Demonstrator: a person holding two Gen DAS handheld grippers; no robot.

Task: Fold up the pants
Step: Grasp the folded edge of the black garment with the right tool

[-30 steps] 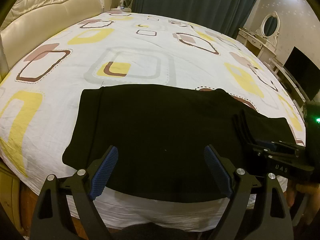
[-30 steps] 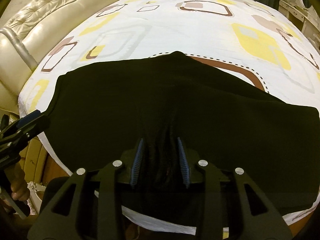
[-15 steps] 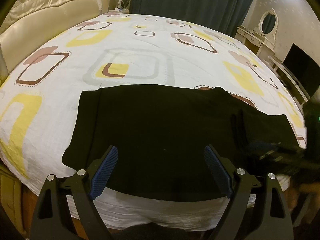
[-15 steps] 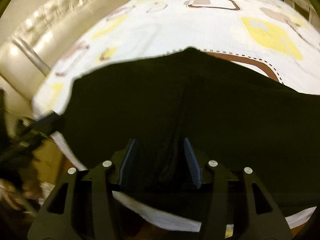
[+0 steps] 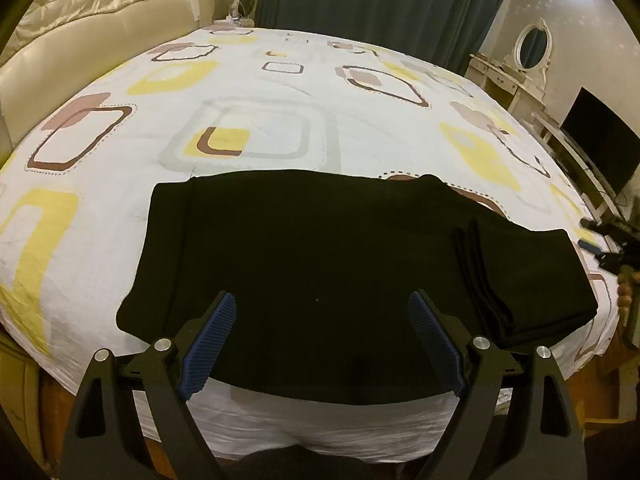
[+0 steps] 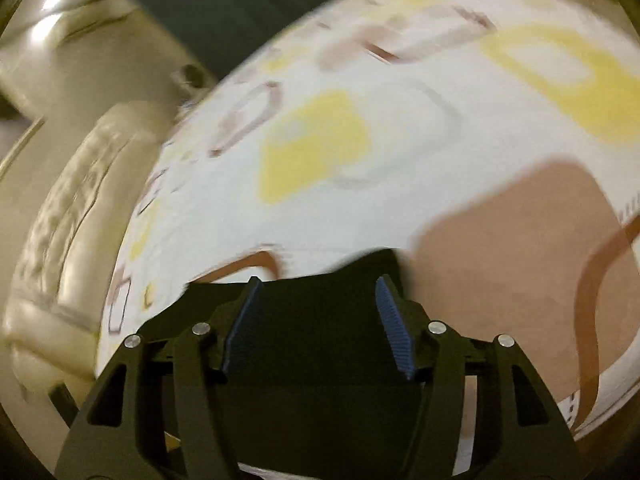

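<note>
Left wrist view shows the black pants [image 5: 320, 264] lying flat on the bed [image 5: 280, 92] near its front edge, one end folded over. The left hand-held gripper [image 5: 322, 316] hangs wide open above them, holding nothing. The right hand-held gripper [image 6: 318, 312] is open too, with dark cloth between its fingers but not pinched. The fabric looks soft and light, so a hem corner seems the best hold. No writing is readable.

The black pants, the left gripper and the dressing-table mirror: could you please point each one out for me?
black pants [image 5: 320, 248]: left wrist view, middle of the flat cloth.
left gripper [image 5: 322, 342]: left wrist view, midway between its open blue fingertips.
dressing-table mirror [image 5: 535, 45]: left wrist view, centre of the oval glass.
</note>
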